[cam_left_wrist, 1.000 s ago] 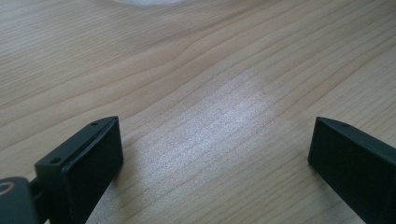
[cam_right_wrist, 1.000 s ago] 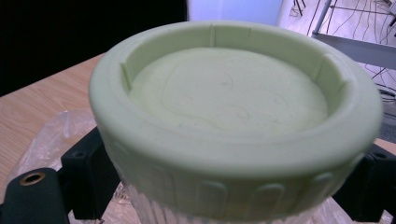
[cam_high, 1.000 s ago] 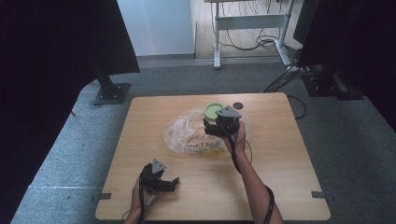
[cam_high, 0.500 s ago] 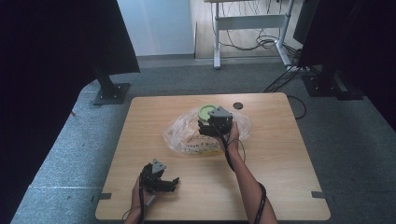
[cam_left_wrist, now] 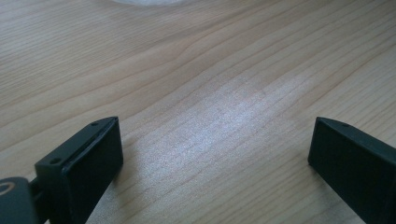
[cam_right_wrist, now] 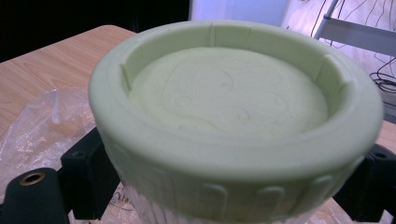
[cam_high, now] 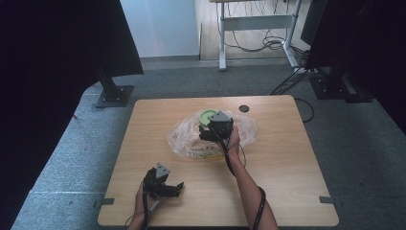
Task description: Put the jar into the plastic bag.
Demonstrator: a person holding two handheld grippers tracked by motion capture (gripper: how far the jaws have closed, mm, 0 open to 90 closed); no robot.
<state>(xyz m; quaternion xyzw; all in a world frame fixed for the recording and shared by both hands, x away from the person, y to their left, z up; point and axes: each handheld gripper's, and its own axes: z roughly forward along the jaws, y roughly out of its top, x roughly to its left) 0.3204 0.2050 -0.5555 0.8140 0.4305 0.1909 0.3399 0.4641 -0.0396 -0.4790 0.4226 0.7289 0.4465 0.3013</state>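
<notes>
Item: jar with pale green lid (cam_right_wrist: 233,116), standing at about 12 o'clock from table centre, on or within a crumpled clear plastic bag (cam_high: 184,139).

Right gripper (cam_high: 216,132): jaws set either side of the jar just under the lid's ribbed skirt, one at 9 o'clock and one at 3 o'clock in the right gripper view. They look clamped on it, though the contact itself is hidden behind the lid's overhang, so a firm grasp is likely rather than certain.

Left gripper (cam_high: 165,189): parked near the table's 7 o'clock edge, jaws spread wide over bare wood table (cam_left_wrist: 210,93), holding nothing (a sliver of the bag shows at 12 o'clock in its own view).

Progress: the jar is reached and apparently seized; the lid is still on and the jar is still among the bag's folds. Lifting it clear or opening it remains, and the left gripper has no share in the work yet.

Change from the earlier frames: the right gripper has shifted slightly toward 9 o'clock and closer onto the jar. The left gripper and the bag lie as they did.
</notes>
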